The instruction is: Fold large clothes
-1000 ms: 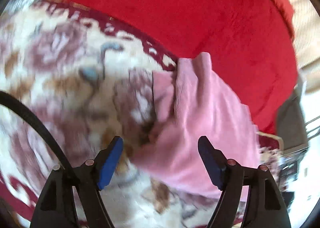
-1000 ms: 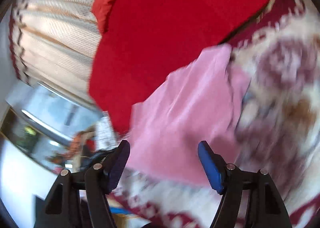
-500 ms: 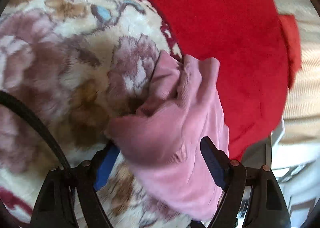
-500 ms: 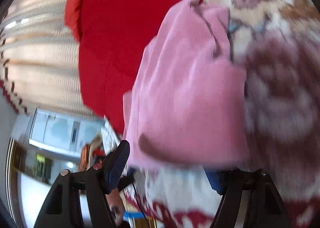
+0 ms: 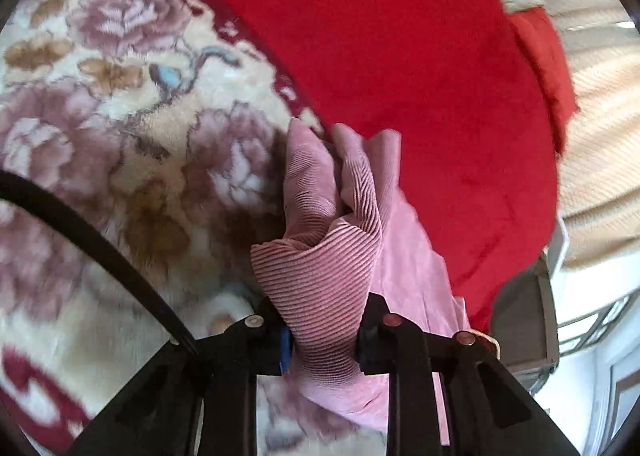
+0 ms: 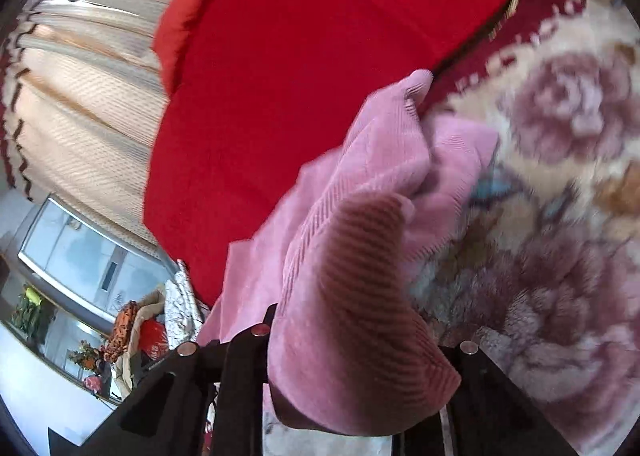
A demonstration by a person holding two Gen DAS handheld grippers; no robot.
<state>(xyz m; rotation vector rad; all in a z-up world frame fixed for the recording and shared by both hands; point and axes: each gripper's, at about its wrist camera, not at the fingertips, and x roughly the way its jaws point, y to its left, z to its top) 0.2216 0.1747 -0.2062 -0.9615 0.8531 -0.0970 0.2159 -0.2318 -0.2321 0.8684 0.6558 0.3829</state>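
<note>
A pink ribbed garment (image 5: 320,264) lies bunched on a floral blanket (image 5: 120,127) beside a red cover (image 5: 400,55). My left gripper (image 5: 322,336) is shut on a fold of the garment, which bulges up between its fingers. In the right wrist view the same pink garment (image 6: 360,256) drapes over my right gripper (image 6: 352,368) and hides its fingertips; the jaws stand close together with cloth pinched between them. The rest of the garment trails toward the red cover (image 6: 300,55).
A black cable (image 5: 92,236) crosses the left wrist view over the blanket. A cream curtain (image 6: 80,95) hangs behind the red cover. A window and cluttered items (image 6: 120,332) show at the lower left of the right wrist view.
Both grippers were open above the garment a second ago. They have moved down onto it and closed on its cloth, which now bunches up between the fingers.
</note>
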